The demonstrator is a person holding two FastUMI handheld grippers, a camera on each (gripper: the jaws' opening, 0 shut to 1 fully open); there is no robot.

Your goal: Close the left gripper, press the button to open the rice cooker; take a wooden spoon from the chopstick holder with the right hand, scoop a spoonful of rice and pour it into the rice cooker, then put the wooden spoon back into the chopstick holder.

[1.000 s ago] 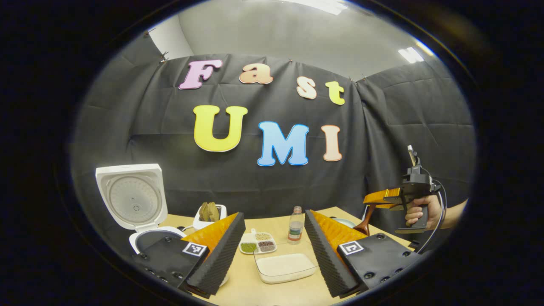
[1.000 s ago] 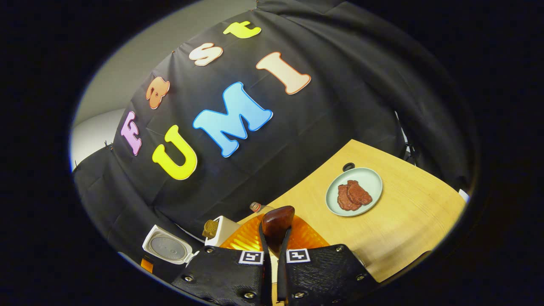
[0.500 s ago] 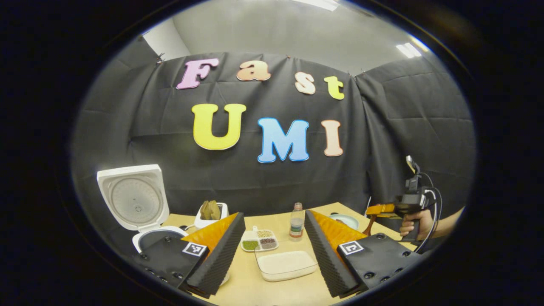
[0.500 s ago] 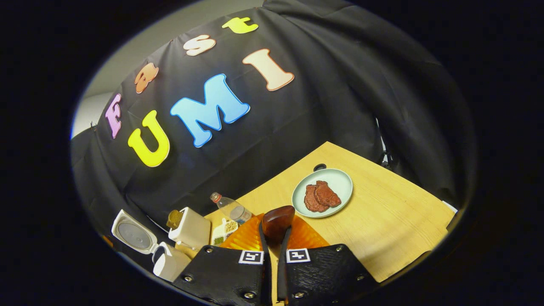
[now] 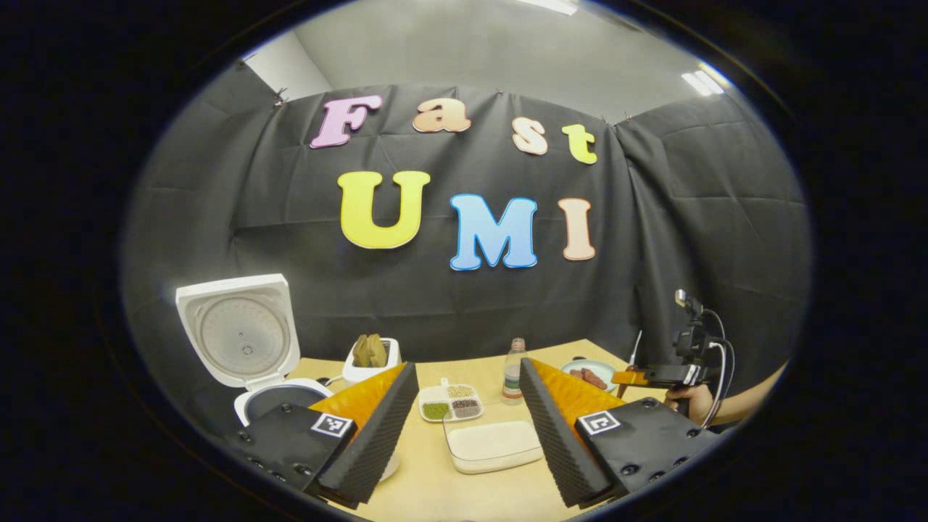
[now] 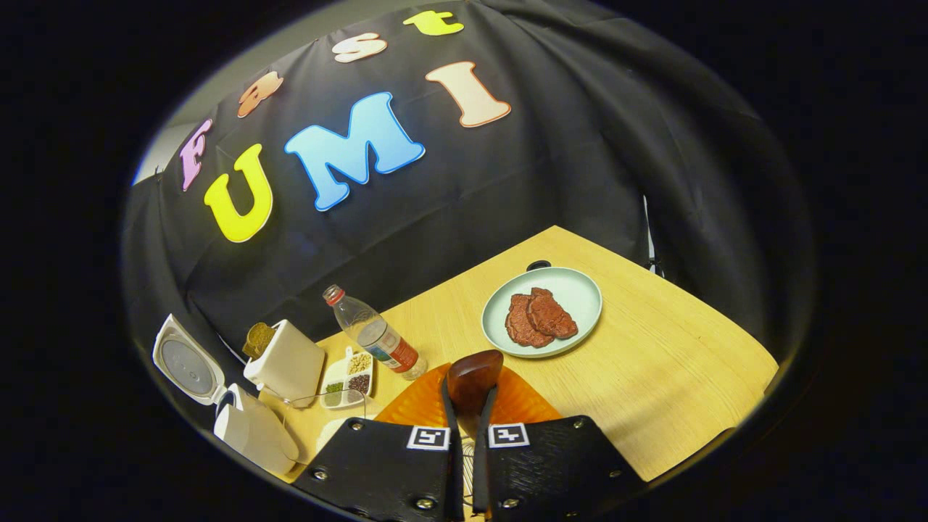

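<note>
Rice cooker (image 5: 246,348), white with its round-lined lid standing upright and open, sits at the back left corner of the pale wooden tabletop (image 6: 674,377). Just beside it, along the back edge, stands a white rectangular chopstick holder (image 5: 371,362) with brown utensil tops poking out. Nearer the middle lies a small white divided dish of green, tan and dark grains (image 5: 449,402), and in front of it a clear shallow tray of white rice (image 5: 493,444). A clear plastic bottle with a red cap (image 6: 377,335) stands behind the tray. Toward the back right corner rests a pale green round plate (image 6: 580,290) carrying two reddish-brown meat pieces (image 6: 538,319).

The left gripper (image 5: 464,435) hovers above the front edge, its fingers spread wide with nothing between them. The right gripper (image 6: 465,435) is clamped tightly on a dark brown wooden spoon (image 6: 473,377), whose bowl points forward over the table's right half. In the left gripper view, a hand (image 5: 689,402) holds that gripper beyond the right edge.
</note>
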